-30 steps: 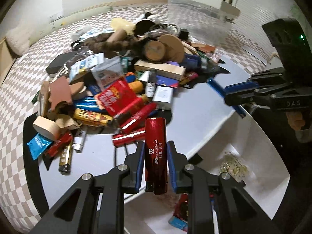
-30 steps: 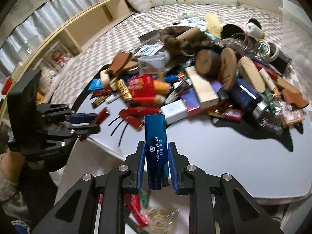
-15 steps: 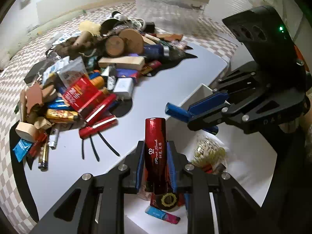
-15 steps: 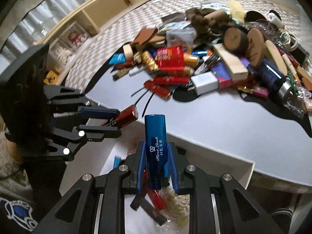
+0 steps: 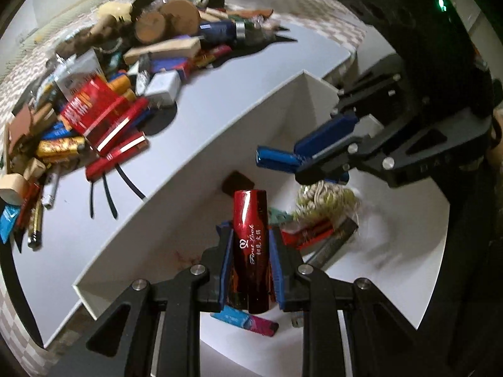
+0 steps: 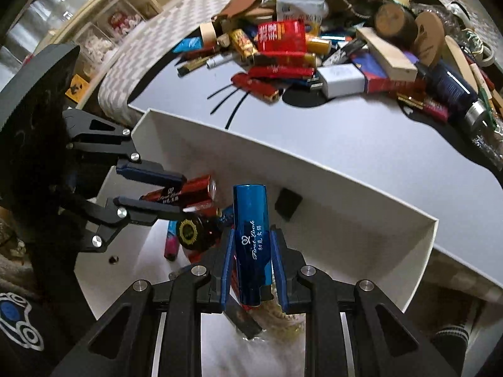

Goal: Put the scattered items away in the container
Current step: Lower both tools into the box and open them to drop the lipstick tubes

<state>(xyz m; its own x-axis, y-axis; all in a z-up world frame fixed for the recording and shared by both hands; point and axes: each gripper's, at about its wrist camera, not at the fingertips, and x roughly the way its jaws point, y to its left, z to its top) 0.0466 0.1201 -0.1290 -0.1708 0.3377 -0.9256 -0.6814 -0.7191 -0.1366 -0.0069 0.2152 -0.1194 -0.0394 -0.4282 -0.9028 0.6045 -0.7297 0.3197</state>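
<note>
Black linkage grippers — silver screws; blue-padded fingers (image 5: 225, 264); green indicator light (image 5: 441, 2).

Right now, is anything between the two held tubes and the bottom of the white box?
No lid or wall. The red tube and blue tube hang inside the white box, above loose items already on its floor; they would land on those.

Table front (image 6: 361, 144) clear; clutter pile (image 6: 314, 37) blocks back; container (image 6: 314, 169) half free.

a home room: checkered floor mat (image 6: 151, 37), wooden shelf (image 6: 125, 3) of keepsakes, cluttered cat-print table (image 6: 361, 144).
</note>
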